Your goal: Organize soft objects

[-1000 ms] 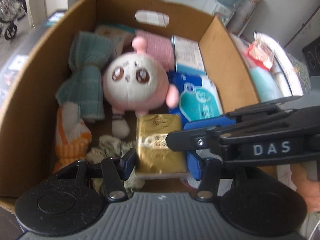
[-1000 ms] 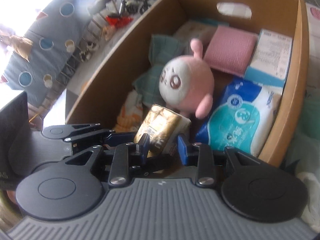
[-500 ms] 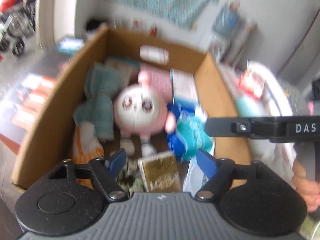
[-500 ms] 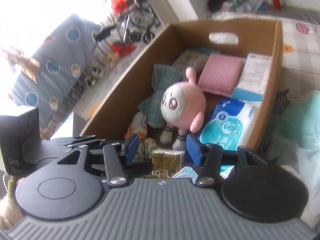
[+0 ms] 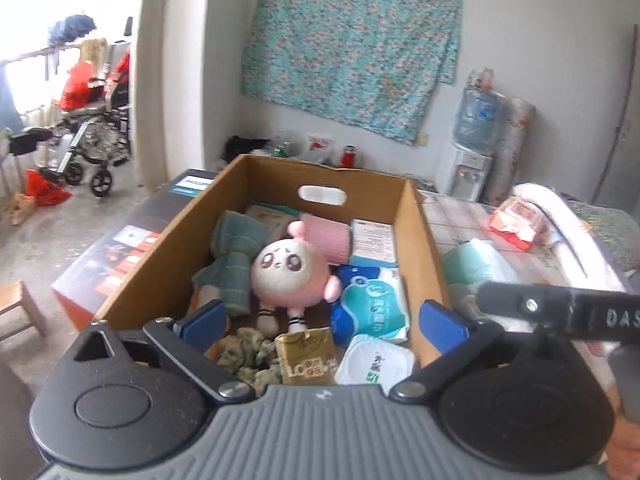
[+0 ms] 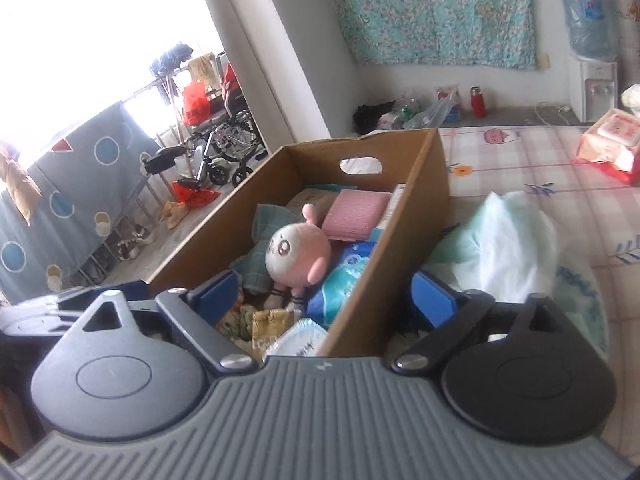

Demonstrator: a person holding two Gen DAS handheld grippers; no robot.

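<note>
A cardboard box (image 5: 422, 240) (image 6: 424, 200) holds a pink and white plush toy (image 5: 290, 270) (image 6: 298, 254), a gold packet (image 5: 306, 356) (image 6: 270, 324), a blue tissue pack (image 5: 372, 308), a white round pack (image 5: 374, 366), a pink cloth (image 5: 328, 236), a teal towel (image 5: 234, 256) and a crumpled rag (image 5: 244, 354). My left gripper (image 5: 320, 322) is open and empty, above the box's near end. My right gripper (image 6: 324, 298) is open and empty, raised over the box's near right corner. The right gripper's arm (image 5: 560, 308) crosses the left wrist view.
The box sits on a bed with a checked sheet (image 6: 520, 168). A pale green plastic bag (image 6: 508, 240) lies right of the box. A red and white tissue pack (image 6: 612, 136) lies farther right. A wheelchair (image 5: 96, 132) stands on the floor to the left.
Both grippers let go of the gold packet, opened wide and pulled up and back from the box. The gold packet now lies in the box's near end.
</note>
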